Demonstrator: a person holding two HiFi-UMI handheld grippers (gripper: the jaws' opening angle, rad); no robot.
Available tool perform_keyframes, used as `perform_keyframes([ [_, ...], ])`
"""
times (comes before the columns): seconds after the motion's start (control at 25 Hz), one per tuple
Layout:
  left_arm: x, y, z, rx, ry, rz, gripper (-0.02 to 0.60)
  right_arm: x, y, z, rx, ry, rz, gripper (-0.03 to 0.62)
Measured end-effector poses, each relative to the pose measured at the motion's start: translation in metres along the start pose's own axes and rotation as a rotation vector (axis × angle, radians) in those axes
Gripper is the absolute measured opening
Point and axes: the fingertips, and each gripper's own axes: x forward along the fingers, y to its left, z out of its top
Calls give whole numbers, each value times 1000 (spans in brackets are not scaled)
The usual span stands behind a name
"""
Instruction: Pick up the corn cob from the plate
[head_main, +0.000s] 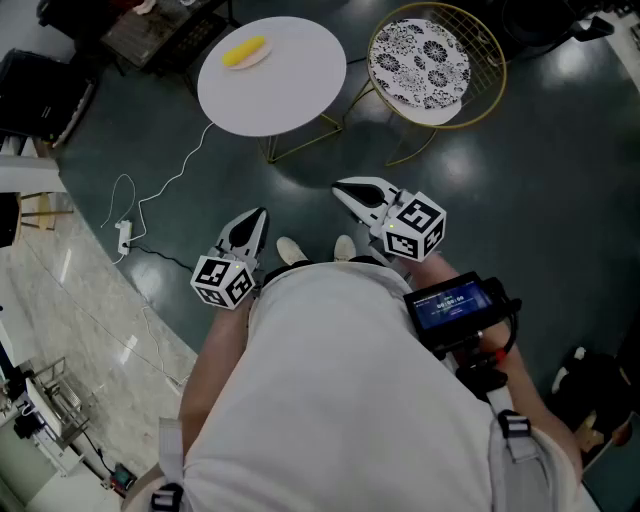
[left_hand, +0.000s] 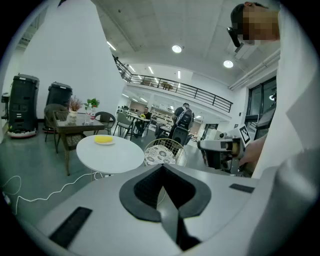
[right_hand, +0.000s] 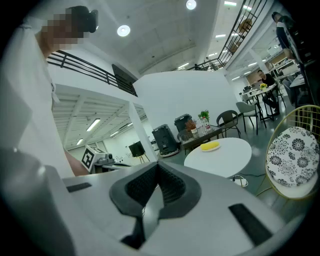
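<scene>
The yellow corn cob (head_main: 245, 50) lies on a small plate (head_main: 262, 58) at the far side of a round white table (head_main: 280, 90). The corn cob (left_hand: 104, 139) shows far ahead in the left gripper view, and the corn cob (right_hand: 210, 146) likewise in the right gripper view. My left gripper (head_main: 259, 213) is held low in front of the person's body, well short of the table, jaws shut and empty. My right gripper (head_main: 339, 187) hangs beside it, also shut with nothing in it. Both point towards the table.
A gold wire chair with a patterned cushion (head_main: 420, 62) stands right of the table. A white cable and power strip (head_main: 124, 236) lie on the dark floor to the left. Dark furniture (head_main: 40, 95) fills the far left. The person's shoes (head_main: 292, 250) show between the grippers.
</scene>
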Motion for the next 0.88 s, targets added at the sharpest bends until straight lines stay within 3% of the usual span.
perform_keyframes([
  [0.32,-11,8,10,-11,-28,13,6,13,14,14,-39,-15,38,8],
  [0.44,-34,17,17,-7,-40,5,6,29,38,19,-63,-11,39,8],
  [0.6,-71,36,-3,2,-45,-10,6,55,73,-1,-89,-4,30,8],
  [0.88,-99,62,-13,-4,-47,-38,6,87,94,-16,-82,-11,9,8],
])
